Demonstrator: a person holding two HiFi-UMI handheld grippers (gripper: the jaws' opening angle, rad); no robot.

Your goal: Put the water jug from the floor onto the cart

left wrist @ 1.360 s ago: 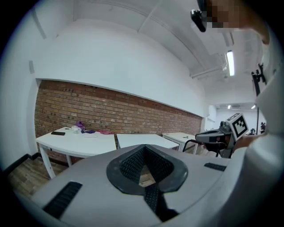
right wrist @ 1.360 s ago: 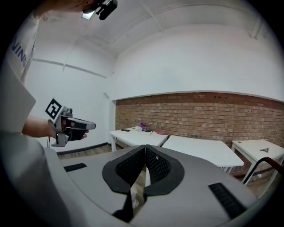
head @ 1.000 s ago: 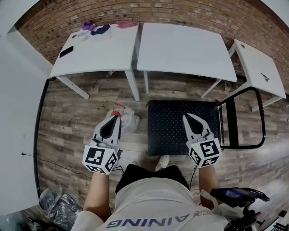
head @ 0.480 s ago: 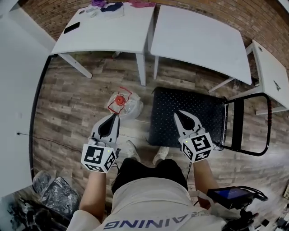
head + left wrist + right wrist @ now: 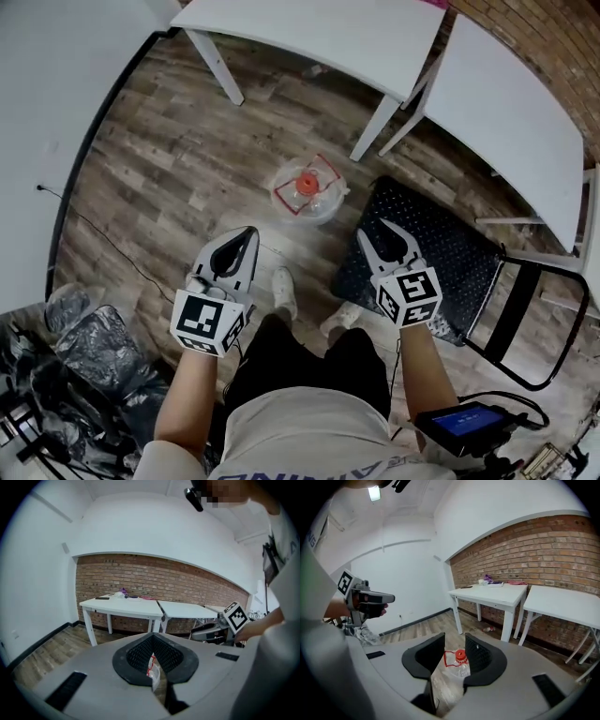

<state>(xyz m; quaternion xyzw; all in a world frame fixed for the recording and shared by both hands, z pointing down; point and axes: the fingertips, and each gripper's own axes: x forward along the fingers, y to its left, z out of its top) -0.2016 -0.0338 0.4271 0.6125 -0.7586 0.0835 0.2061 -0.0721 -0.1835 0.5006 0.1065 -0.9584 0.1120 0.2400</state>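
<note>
Currently right gripper [image 5: 375, 229] jaws opening, slightly apart, empty; left gripper [image 5: 246, 232] jaws together, empty; both angled down toward clear red-capped plastic water jug [image 5: 307, 192].

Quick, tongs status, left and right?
Left tongs: shut, empty.
Right tongs: jaws opening, nothing between them.

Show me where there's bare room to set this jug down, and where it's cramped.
The black cart deck, right of the water jug, is bare all over. The wood floor left of the jug, out to the white wall, is open too. It is tight near the person's shoes and beside the bags at lower left.
</note>
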